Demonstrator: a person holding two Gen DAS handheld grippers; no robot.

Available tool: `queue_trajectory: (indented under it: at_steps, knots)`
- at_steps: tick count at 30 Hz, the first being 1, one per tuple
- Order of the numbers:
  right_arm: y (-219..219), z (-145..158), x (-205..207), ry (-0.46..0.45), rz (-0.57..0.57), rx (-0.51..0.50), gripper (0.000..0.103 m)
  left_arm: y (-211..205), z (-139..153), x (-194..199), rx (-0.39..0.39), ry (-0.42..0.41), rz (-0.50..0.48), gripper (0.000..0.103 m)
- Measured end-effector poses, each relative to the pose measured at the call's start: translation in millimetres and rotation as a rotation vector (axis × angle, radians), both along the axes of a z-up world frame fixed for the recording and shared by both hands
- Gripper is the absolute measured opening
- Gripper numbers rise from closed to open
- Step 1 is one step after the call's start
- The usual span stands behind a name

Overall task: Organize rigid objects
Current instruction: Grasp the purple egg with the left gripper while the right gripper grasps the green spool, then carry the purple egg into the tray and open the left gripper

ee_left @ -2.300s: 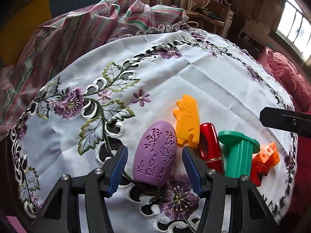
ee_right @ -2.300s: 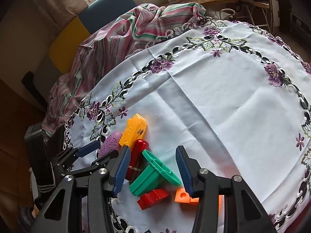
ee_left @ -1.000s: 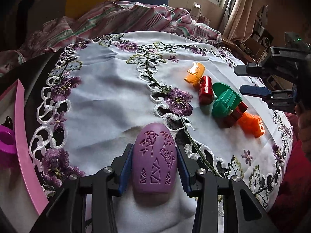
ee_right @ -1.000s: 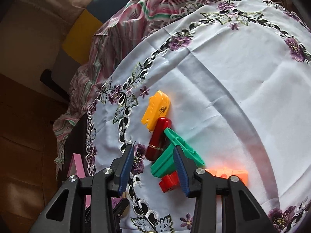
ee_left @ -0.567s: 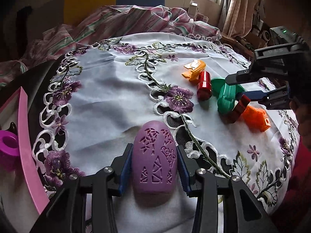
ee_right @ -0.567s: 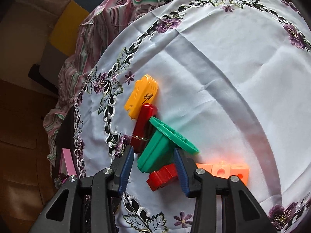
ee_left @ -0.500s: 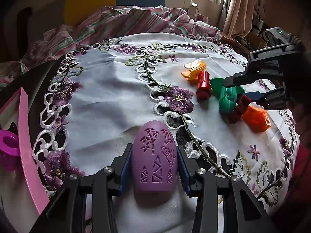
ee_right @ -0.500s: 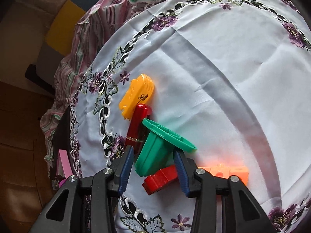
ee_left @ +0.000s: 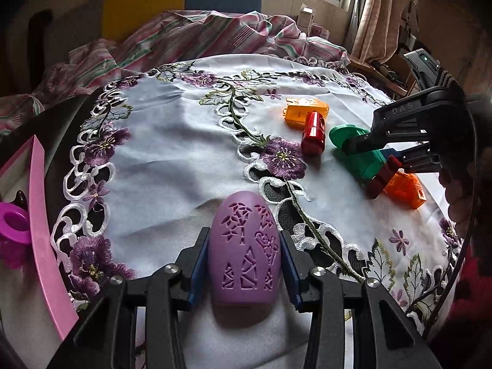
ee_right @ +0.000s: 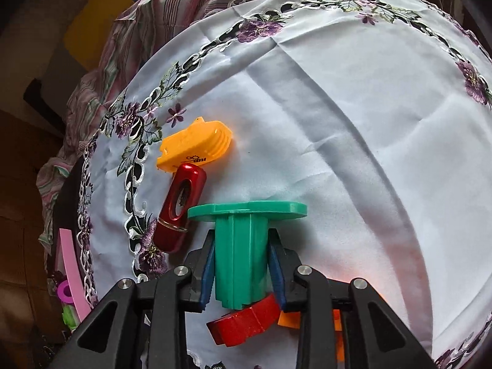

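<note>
Left gripper (ee_left: 244,264) is clamping the purple case (ee_left: 244,255); right gripper (ee_right: 241,264), jaws just closing, is gripping the green peg (ee_right: 243,246); lifting clear likely comes next.

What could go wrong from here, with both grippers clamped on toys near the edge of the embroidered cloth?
1. The right gripper has just closed on the green flanged piece, which rests on the red block; lifting may drag or flip that block.
2. The left gripper holds the rounded purple piece by curved sides; it might slip.
</note>
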State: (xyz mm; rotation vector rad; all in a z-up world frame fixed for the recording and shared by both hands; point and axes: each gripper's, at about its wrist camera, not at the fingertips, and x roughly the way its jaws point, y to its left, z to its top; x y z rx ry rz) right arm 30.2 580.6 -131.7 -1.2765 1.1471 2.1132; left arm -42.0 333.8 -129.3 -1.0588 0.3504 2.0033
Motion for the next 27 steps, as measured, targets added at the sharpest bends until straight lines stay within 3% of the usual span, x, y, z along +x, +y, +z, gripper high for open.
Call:
queue_trajectory:
  at_steps: [5, 12, 21, 27]
  knots:
    - [-7, 3, -5, -0.019, 0.037, 0.06, 0.031, -3, 8, -4, 0.0, -0.035, 0.027, 0.043]
    - [-24, 7, -18, -0.081, 0.111, 0.2, 0.031, -22, 40, 3, 0.061, 0.002, 0.059, 0.043]
    - [-34, 8, -24, -0.111, 0.166, 0.301, 0.031, -61, 85, 15, 0.109, 0.058, 0.126, 0.043]
    - [-36, 8, -25, -0.114, 0.17, 0.313, 0.03, -90, 97, 14, 0.123, 0.048, 0.179, 0.043]
